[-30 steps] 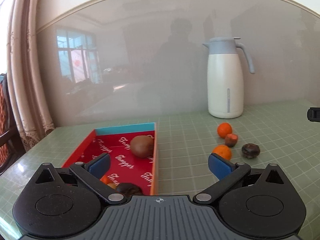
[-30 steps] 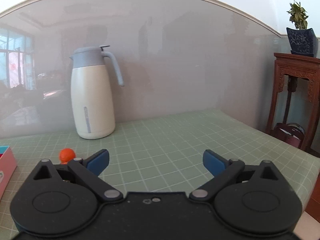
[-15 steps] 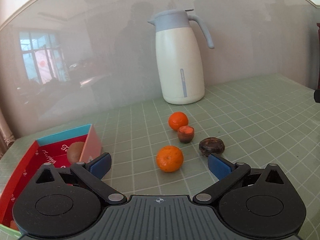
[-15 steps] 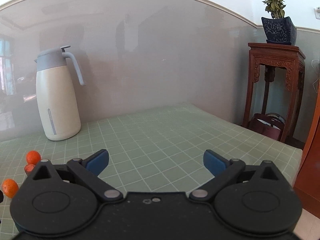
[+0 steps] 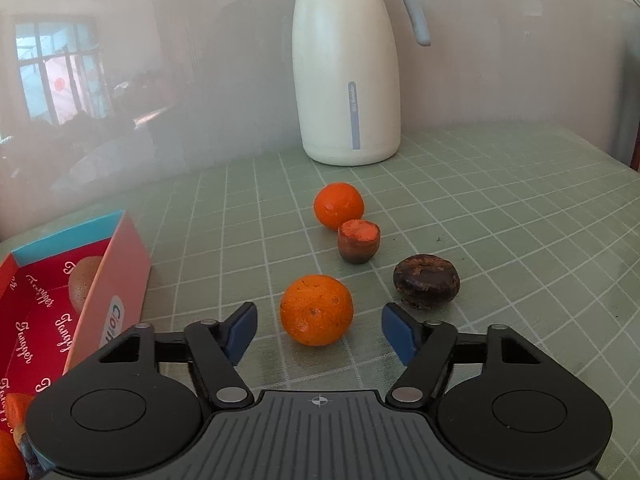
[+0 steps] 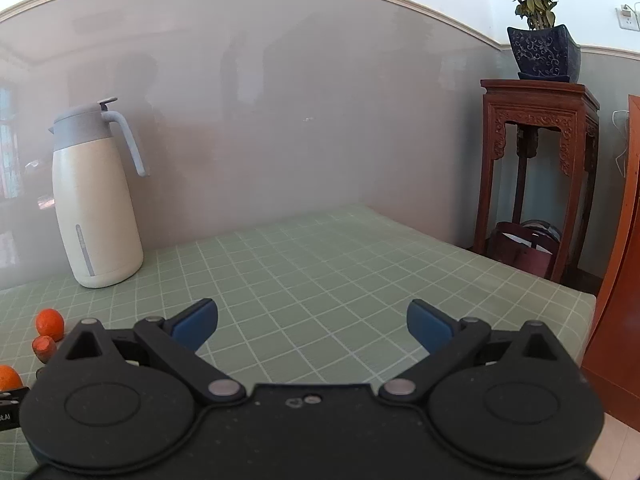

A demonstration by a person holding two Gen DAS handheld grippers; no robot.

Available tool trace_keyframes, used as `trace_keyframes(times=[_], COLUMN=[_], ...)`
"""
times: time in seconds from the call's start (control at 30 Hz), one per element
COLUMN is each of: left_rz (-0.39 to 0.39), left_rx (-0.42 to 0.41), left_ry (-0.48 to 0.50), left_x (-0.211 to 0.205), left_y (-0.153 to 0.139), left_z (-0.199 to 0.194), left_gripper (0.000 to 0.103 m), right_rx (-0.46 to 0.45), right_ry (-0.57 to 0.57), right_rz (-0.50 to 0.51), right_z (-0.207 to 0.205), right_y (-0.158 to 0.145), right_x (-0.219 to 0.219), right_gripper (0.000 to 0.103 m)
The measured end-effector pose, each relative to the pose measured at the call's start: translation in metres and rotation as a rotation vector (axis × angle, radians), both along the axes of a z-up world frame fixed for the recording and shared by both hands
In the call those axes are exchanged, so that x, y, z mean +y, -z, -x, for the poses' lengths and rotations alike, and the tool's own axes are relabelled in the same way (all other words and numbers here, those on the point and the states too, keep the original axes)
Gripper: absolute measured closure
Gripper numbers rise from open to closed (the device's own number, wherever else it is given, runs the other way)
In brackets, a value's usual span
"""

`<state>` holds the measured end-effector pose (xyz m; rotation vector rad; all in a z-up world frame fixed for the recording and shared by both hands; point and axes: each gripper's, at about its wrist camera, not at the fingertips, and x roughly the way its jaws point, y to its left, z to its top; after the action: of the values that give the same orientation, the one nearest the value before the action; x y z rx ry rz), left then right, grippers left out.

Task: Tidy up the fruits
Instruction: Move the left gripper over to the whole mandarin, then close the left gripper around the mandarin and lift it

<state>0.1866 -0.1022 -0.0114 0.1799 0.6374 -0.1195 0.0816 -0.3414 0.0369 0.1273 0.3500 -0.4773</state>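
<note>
In the left wrist view my left gripper (image 5: 318, 334) is open, its blue pads either side of a near orange (image 5: 316, 310) on the green checked table, not touching it. Behind lie a cut brown fruit with orange flesh (image 5: 359, 241), a dark round fruit (image 5: 426, 282) and a far orange (image 5: 338, 205). The red box (image 5: 48, 308) at the left holds a brown kiwi (image 5: 82, 280) and orange fruit at its near end (image 5: 16, 408). My right gripper (image 6: 312, 322) is open and empty over bare table; the oranges (image 6: 49, 322) show at its far left.
A white thermos jug with a grey lid (image 5: 346, 64) stands at the back by the wall; it also shows in the right wrist view (image 6: 94, 200). A wooden stand (image 6: 538, 168) with a potted plant (image 6: 542, 48) stands beyond the table's right edge.
My left gripper has swung right from above the red box and moved in low around the near orange. My right gripper has turned right, away from the fruit.
</note>
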Motion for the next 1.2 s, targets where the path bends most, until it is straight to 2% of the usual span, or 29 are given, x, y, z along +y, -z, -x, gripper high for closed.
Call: trace_keyframes(times=[0.17,0.47,0.7,0.9,1.2], left_rz=[-0.001,0.014,0.031,0.053,0.053], left_rx=[-0.003,-0.033,-0.075,-0.099,-0.177], left_ry=[-0.008,-0.028,-0.052,-0.093,-0.186], left_x=[-0.002,0.004,0.016,0.035,0.076], left_y=[0.003,0.002,-0.011,-0.024,-0.042], left_z=[-0.004,0.000,0.012,0.023,0.040], left_gripper=[0.063,0.063,0.063,0.063,0.063], right_rx=[0.001,0.001,0.008,0.011,0.020], right_ry=[-0.002,-0.002,-0.027,-0.050,-0.100], right_rz=[0.009,0.017,0.021,0.028,0.052], right_z=[0.000,-0.001,-0.005,-0.008,-0.015], right_y=[0.000,0.000,-0.001,-0.001,-0.002], right_x=[0.002,0.006,0.013,0.023,0.046], right_gripper=[0.001,0.001,0.001,0.001,0.001])
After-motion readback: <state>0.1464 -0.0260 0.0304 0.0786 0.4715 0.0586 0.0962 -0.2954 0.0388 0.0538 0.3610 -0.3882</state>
